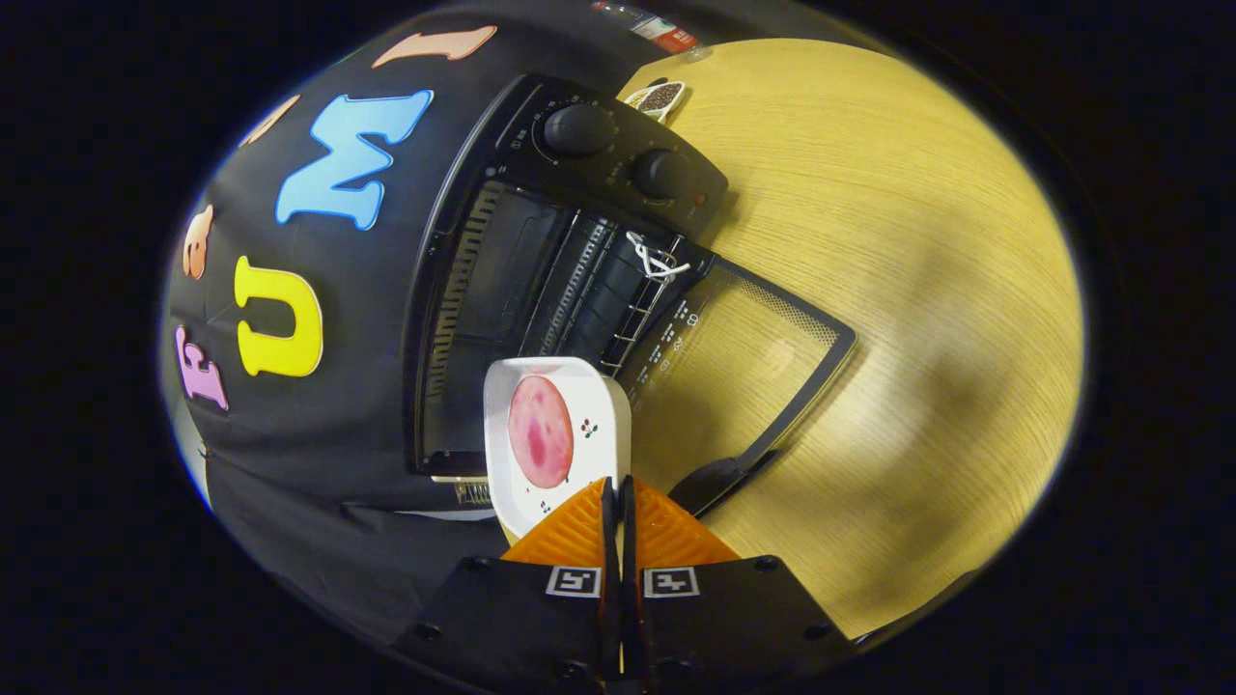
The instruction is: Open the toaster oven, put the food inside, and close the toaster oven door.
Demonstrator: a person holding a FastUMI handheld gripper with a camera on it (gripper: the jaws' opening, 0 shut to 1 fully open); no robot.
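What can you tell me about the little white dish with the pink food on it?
The white dish looks squarish with rounded corners and a raised rim, probably ceramic, with tiny printed sprigs. A round pink slice of food lies flat in it. The tool is shut on its near rim, holding it up just before the open toaster oven, beside the lowered glass door.

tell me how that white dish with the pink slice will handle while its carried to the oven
The dish looks rigid and glazed, so probably slippery and breakable. The hand-held gripper pinches only its near rim, fingers nearly together, so it may sag or swivel. The slice lies loose and flat and could slide if tilted.
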